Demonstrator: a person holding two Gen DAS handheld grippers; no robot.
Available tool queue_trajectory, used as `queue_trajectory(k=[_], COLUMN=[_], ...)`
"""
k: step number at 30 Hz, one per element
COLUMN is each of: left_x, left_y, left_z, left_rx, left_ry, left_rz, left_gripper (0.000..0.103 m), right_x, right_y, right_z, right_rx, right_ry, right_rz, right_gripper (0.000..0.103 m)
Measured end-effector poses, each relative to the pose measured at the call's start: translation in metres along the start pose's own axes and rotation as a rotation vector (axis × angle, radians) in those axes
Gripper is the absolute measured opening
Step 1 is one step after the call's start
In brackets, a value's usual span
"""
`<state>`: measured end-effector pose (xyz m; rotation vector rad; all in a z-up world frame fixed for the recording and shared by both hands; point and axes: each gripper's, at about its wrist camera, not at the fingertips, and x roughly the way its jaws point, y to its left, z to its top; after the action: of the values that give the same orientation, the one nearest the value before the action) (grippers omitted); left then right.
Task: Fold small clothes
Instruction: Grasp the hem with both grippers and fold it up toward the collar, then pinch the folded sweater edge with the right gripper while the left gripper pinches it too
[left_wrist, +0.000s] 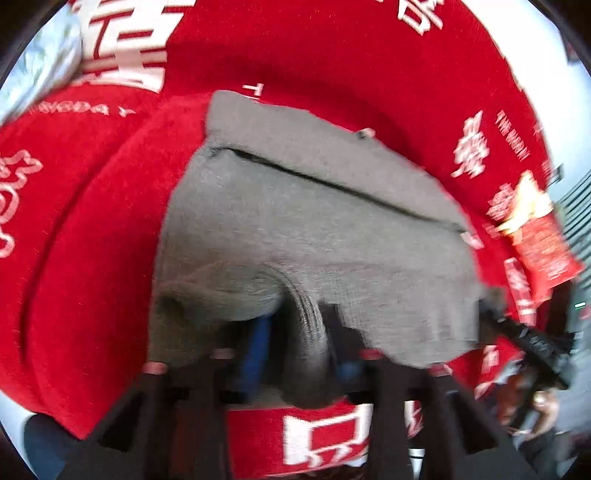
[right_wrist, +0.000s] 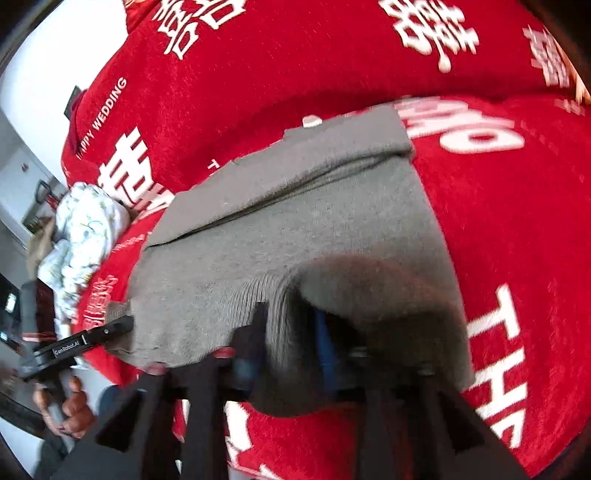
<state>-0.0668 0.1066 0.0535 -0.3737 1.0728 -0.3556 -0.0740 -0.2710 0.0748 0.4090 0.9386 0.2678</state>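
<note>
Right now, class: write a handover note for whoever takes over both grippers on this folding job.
Left gripper: ribbed hem of the grey knitted garment between its fingers; grip unclear.
Right gripper: same hem, farther along; grip equally unclear.
Garment lies on the red blanket with white lettering; a flap is already folded across its far part.
To do: probably carry the near hem over, then flatten.

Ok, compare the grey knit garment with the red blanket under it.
The grey garment is plain; the red blanket carries white lettering. The garment is small and lies on the blanket, which runs past the frame. The garment is folded over itself; the blanket lies spread out. Both are soft fabric.
</note>
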Motion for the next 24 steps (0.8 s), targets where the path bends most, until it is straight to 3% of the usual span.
queue_trajectory(k=[2,5,10,21,22,24], left_x=[-0.007,-0.010,-0.003,0.006,0.007,0.009], left_y=[-0.001,-0.008,-0.013,-0.027,-0.027,-0.030], left_z=[-0.003,-0.006,-0.007,-0.015,-0.016,-0.016], left_rx=[-0.018,-0.016,-0.074,-0.041,-0.037,-0.007], left_ry=[-0.027,-0.047,-0.069,-0.138,-0.139,-0.121], left_rz=[-0.013,-0.024,-0.060,0.046,0.054,0.062], left_gripper=[0.073,0.074,0.074,0.072,0.066,0.012], right_x=[-0.008,-0.026,-0.038,-0.008,-0.007,-0.007], right_y=[-0.008,-0.015,-0.014,0.011,0.012,0.014], right_z=[-0.003,-0.012,-0.022,-0.027,-0.026,-0.025], right_rx=[0.040,0.092,0.106,-0.004,-0.006,-0.017], right_ry=[-0.019,-0.104,-0.222,-0.203,-0.195,-0.175], right_rz=[0.042,0.075,0.078,0.029,0.033,0.043], right_gripper=[0.064,0.089,0.097,0.102,0.102,0.097])
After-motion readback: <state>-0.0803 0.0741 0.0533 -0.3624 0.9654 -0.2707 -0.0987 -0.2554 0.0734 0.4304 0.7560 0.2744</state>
